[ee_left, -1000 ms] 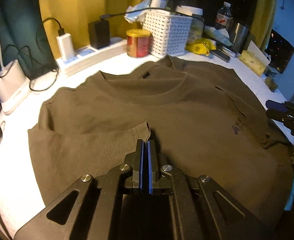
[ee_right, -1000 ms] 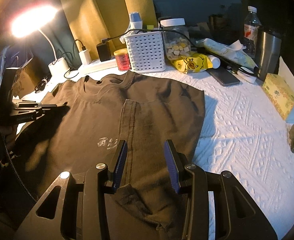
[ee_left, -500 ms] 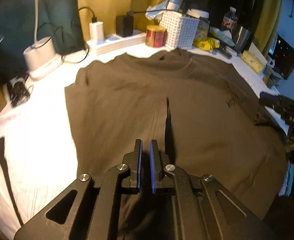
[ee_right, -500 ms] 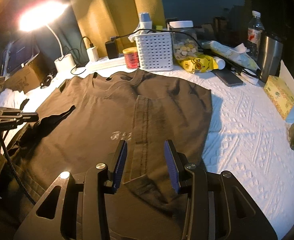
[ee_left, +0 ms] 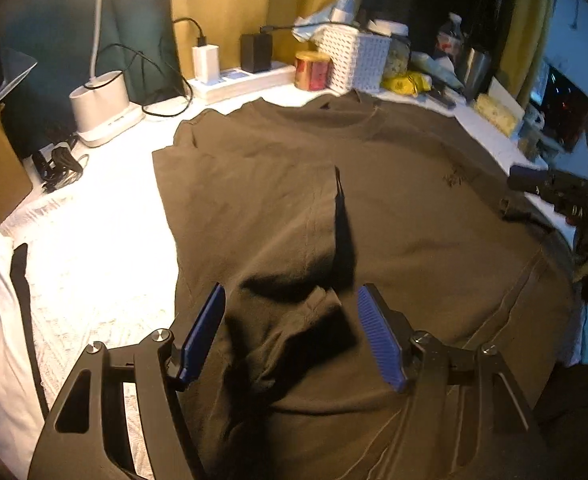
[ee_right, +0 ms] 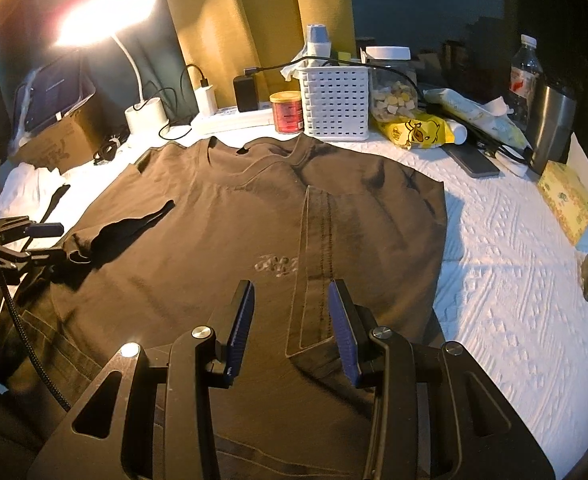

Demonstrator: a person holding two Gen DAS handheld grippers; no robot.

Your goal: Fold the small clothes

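Note:
A dark brown T-shirt [ee_left: 413,220] lies flat, collar away from me, on a white textured cover [ee_left: 106,248]. Its left sleeve [ee_left: 262,208] is folded in over the body, and a rumpled bit of it [ee_left: 313,308] lies between the jaws of my left gripper [ee_left: 294,320]. Those jaws are opening, and the blue pads [ee_left: 208,332] stand clear of the cloth. In the right wrist view the shirt [ee_right: 214,260] has its other sleeve [ee_right: 317,260] folded inward. My right gripper [ee_right: 292,316] hovers open over that sleeve's hem. The left gripper [ee_right: 26,236] shows at the left edge.
Along the back stand a white basket [ee_right: 333,100], a red can [ee_right: 288,112], a power strip [ee_left: 234,80], a lamp base [ee_left: 102,108] and a jar [ee_right: 391,88]. A steel tumbler [ee_right: 549,128], a phone [ee_right: 471,160] and a tissue box [ee_right: 569,196] sit at the right.
The left gripper has drawn back toward the near edge, let go of the sleeve hem, and its jaws have gone from shut to wide apart. The right gripper has backed off slightly.

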